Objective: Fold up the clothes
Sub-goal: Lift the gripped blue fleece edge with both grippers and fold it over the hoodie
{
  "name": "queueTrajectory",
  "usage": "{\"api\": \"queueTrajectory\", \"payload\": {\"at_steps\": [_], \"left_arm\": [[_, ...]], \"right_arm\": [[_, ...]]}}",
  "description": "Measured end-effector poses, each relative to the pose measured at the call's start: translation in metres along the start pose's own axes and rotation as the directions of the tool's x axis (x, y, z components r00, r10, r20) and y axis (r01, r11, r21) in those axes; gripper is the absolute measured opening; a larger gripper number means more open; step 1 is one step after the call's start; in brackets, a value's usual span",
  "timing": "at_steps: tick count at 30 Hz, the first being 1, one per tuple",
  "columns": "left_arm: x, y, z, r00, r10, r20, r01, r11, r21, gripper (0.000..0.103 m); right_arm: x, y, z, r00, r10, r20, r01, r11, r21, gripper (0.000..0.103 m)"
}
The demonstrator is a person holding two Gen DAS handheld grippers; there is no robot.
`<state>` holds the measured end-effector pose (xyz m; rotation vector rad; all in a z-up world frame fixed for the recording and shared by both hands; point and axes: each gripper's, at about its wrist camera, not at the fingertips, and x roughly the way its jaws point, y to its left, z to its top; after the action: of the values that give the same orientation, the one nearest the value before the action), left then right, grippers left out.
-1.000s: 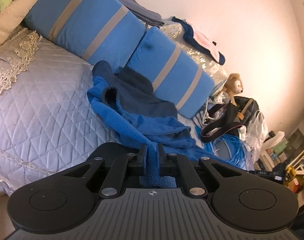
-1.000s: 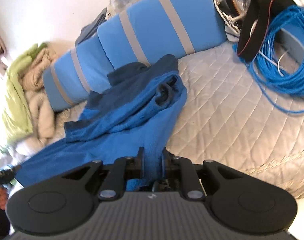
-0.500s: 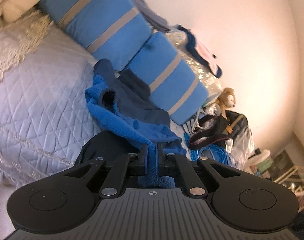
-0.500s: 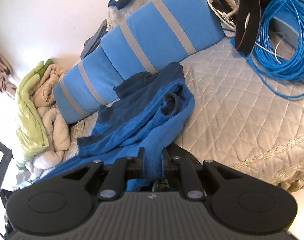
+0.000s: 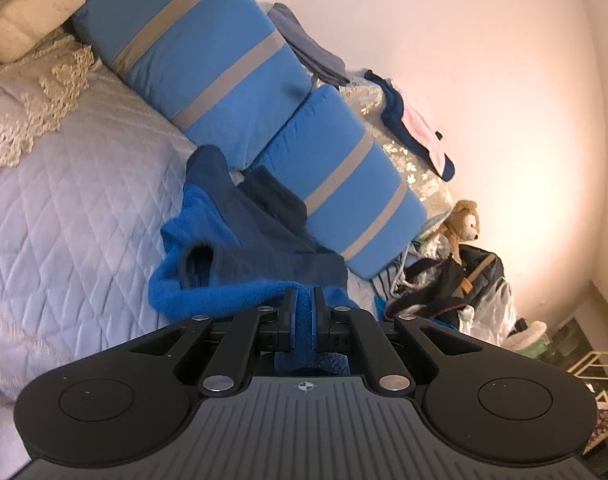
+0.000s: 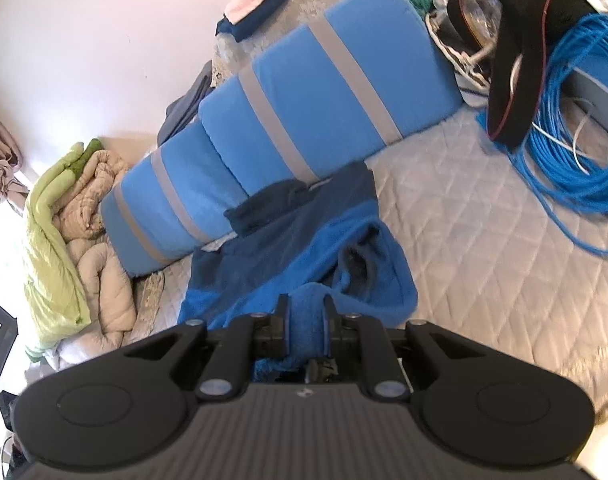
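blue fleece garment with navy panels [image 5: 240,240] lies rumpled on the quilted bed [image 5: 64,216]; my left tongs [image 5: 302,312] and right tongs [image 6: 306,316] each pinch an edge. i'd keep tension even.

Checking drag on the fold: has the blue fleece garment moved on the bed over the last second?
Yes. In the right wrist view the blue fleece garment has bunched toward the striped pillows, leaving more bare quilt beside it.
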<state>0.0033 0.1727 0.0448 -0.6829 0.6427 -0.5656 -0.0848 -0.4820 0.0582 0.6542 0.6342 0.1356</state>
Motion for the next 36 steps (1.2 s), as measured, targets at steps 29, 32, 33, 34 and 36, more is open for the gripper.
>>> {"api": "queueTrajectory", "payload": {"at_steps": [29, 32, 33, 34, 36], "left_arm": [[0.097, 0.045, 0.094, 0.991, 0.111, 0.071, -0.107, 0.993, -0.055, 0.006], [0.109, 0.051, 0.101, 0.99, 0.126, 0.068, -0.122, 0.99, -0.068, 0.006], [0.113, 0.052, 0.103, 0.989, 0.131, 0.067, -0.126, 0.989, -0.072, 0.006], [0.117, 0.054, 0.105, 0.989, 0.136, 0.065, -0.131, 0.989, -0.075, 0.006], [0.126, 0.057, 0.108, 0.987, 0.15, 0.06, -0.145, 0.986, -0.084, 0.006]], "right_arm": [[0.123, -0.008, 0.082, 0.993, -0.116, 0.025, 0.116, 0.993, 0.016, 0.015], [0.134, -0.013, 0.085, 0.991, -0.135, 0.019, 0.134, 0.99, 0.03, 0.015], [0.138, -0.014, 0.086, 0.99, -0.141, 0.018, 0.141, 0.989, 0.034, 0.015], [0.142, -0.016, 0.087, 0.989, -0.147, 0.016, 0.147, 0.988, 0.039, 0.015], [0.149, -0.019, 0.088, 0.987, -0.16, 0.012, 0.159, 0.986, 0.048, 0.015]]}}
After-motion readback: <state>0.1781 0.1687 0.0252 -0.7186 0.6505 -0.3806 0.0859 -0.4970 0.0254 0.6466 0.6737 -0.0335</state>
